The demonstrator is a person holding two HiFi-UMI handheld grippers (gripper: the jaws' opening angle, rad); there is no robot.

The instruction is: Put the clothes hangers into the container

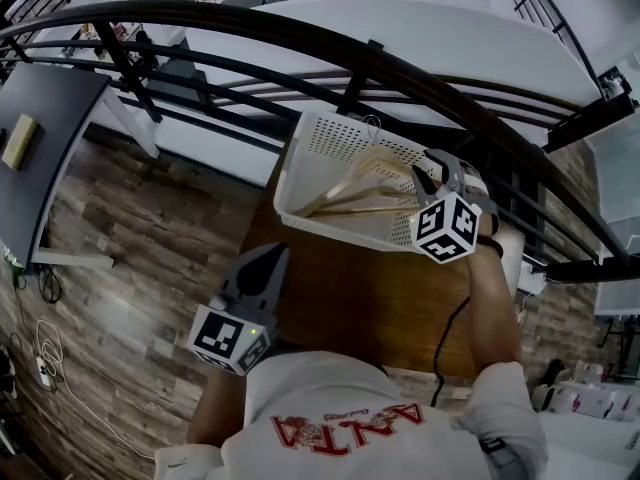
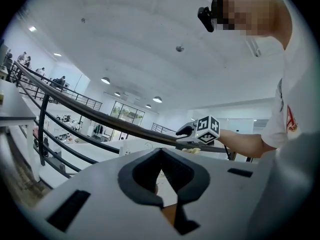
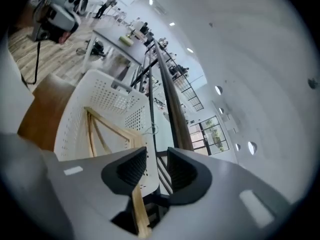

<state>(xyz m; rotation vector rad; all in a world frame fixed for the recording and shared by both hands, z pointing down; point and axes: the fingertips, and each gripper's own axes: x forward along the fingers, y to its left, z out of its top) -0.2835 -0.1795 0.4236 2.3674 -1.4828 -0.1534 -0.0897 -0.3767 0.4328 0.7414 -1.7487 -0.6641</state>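
A white perforated basket stands at the far edge of the wooden table, with wooden clothes hangers lying in it. My right gripper is over the basket's right end and tilts down into it. In the right gripper view the gripper has a clear gap between its jaws. A wooden hanger bar runs through that gap against the left jaw only, and the rest of the hanger lies in the basket. My left gripper hovers at the table's near left, jaw tips together and empty.
A dark curved railing runs right behind the basket. A grey desk with a yellow block stands at the left over the wood floor, with cables below it. A black cable crosses the table's near right.
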